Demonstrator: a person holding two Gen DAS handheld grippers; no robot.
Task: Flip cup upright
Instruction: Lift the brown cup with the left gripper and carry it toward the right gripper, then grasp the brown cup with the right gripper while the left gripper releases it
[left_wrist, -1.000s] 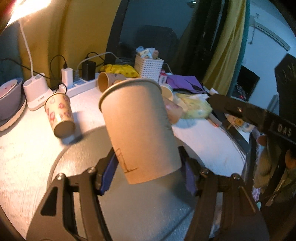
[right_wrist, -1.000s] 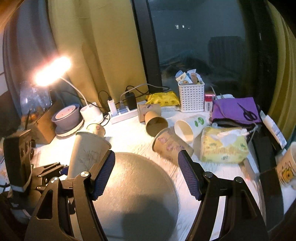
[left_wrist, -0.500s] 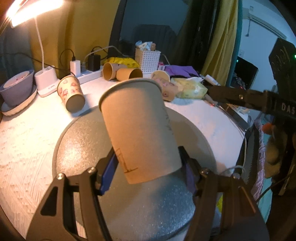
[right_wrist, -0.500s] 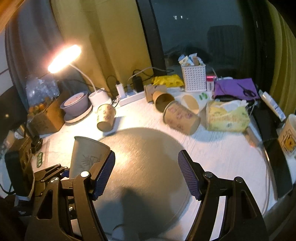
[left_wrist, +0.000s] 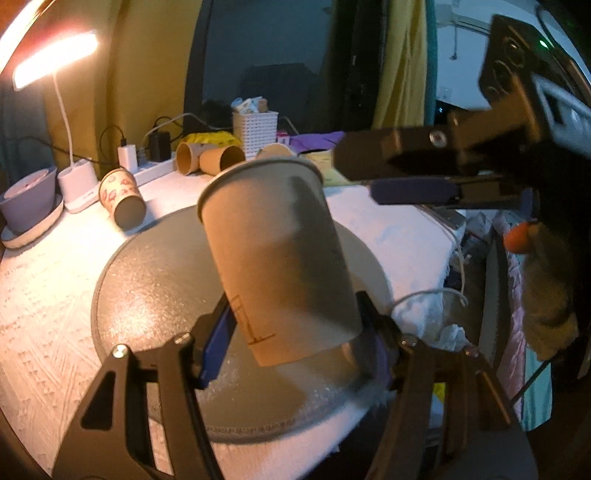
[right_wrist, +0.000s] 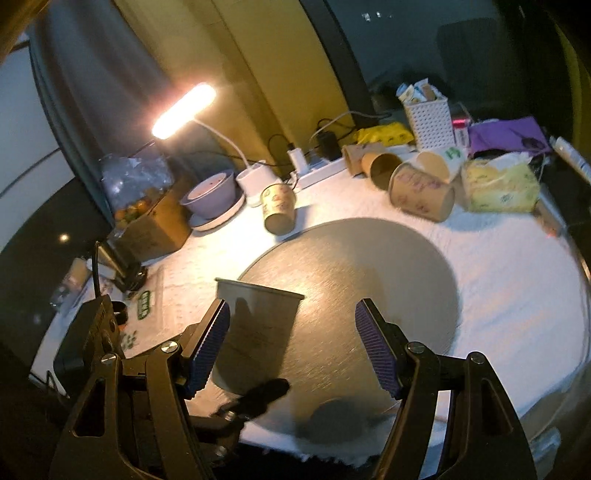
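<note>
My left gripper (left_wrist: 295, 336) is shut on a plain brown paper cup (left_wrist: 273, 254), mouth up and tilted a little, held over the near edge of a round grey mat (left_wrist: 155, 291). The same cup (right_wrist: 255, 339) shows in the right wrist view at lower left, over the mat (right_wrist: 369, 273). My right gripper (right_wrist: 295, 354) is open and empty above the mat; it also shows in the left wrist view (left_wrist: 417, 192) at upper right.
A patterned cup (left_wrist: 122, 199) lies on its side by the mat's far edge. Several more cups (right_wrist: 417, 188) lie at the back near a power strip (left_wrist: 151, 173), a white basket (right_wrist: 428, 114), a tissue pack (right_wrist: 498, 184), a lamp (right_wrist: 184, 110) and a purple bowl (right_wrist: 214, 188).
Both grippers have pulled back toward the table's near edge and risen. The left gripper still holds the cup, now nearly upright; the right gripper has come closer to it.
</note>
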